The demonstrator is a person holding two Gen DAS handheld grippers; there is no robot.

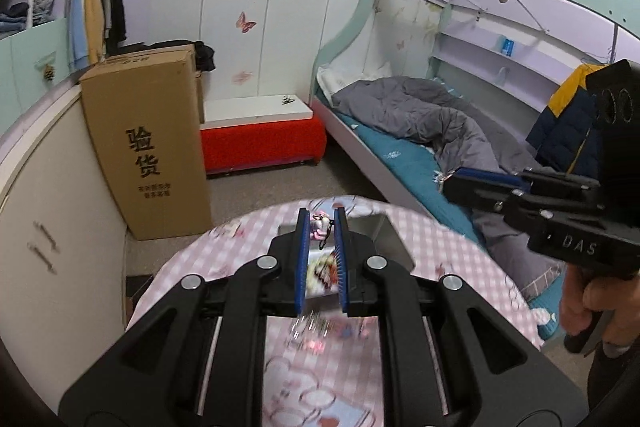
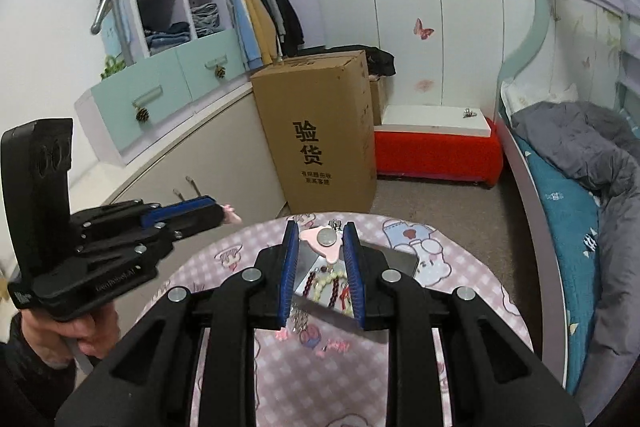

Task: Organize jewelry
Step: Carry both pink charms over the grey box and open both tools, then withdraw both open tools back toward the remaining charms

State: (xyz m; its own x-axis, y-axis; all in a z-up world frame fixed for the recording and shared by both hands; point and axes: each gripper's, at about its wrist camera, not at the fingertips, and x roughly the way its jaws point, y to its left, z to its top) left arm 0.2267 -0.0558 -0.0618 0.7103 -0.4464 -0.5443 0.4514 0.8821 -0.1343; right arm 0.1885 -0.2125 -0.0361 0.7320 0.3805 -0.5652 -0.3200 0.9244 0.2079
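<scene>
Pink and small, the charm [image 1: 319,225] with its short black cord appears to be pinched between the tips of the left claw [image 1: 321,227], fingers drawn close together, above the pink checked table [image 1: 192,267]. The right claw [image 2: 320,259] hovers with fingers apart and empty over the tray [image 2: 396,259], beaded bracelets [image 2: 326,285] directly below its gap. Judged light, limp and slippery, the beads are best gripped across one strand, not at the elastic.

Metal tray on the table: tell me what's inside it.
The metal tray holds dark red and pale green bead bracelets and a pink holder with a round silver disc. The right gripper's fingers cover the tray's sides.
</scene>
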